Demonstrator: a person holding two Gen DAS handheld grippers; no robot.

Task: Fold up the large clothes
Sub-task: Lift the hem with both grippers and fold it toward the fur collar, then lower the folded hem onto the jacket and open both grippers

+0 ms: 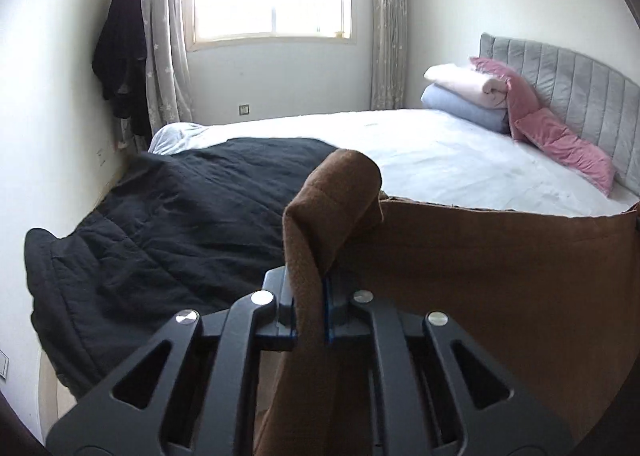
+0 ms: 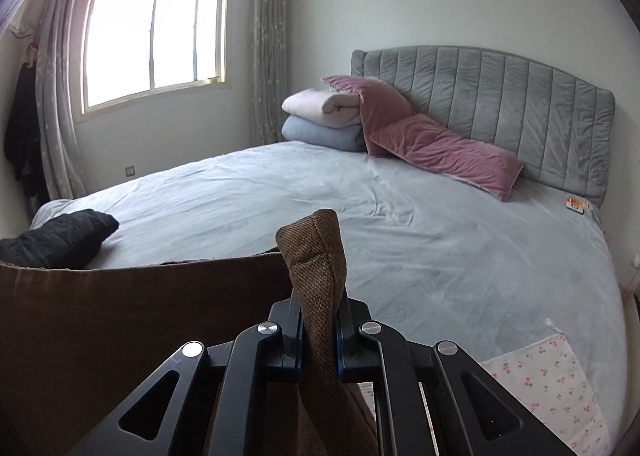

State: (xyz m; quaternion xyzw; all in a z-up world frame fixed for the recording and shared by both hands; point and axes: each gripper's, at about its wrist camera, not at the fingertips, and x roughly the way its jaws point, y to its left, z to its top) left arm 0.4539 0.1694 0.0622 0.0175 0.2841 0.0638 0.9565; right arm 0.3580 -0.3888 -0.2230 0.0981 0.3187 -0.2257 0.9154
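A large brown garment (image 1: pixel 500 276) is held up over the bed (image 1: pixel 440 160), stretched between both grippers. My left gripper (image 1: pixel 310 308) is shut on one bunched corner, which sticks up past the fingers and curls over. The cloth runs off to the right in the left wrist view. In the right wrist view my right gripper (image 2: pixel 318 332) is shut on the other corner of the brown garment (image 2: pixel 120 312), which spreads away to the left. Its lower part hangs out of sight below the fingers.
A black quilted garment (image 1: pixel 168 224) lies over the bed's left end and shows as a dark lump (image 2: pixel 60 240). Folded blankets (image 2: pixel 320 120) and pink pillows (image 2: pixel 440 152) sit by the grey headboard (image 2: pixel 500 104). A floral cloth (image 2: pixel 548 384) lies at the near right. Dark clothes (image 1: pixel 120 64) hang beside the window.
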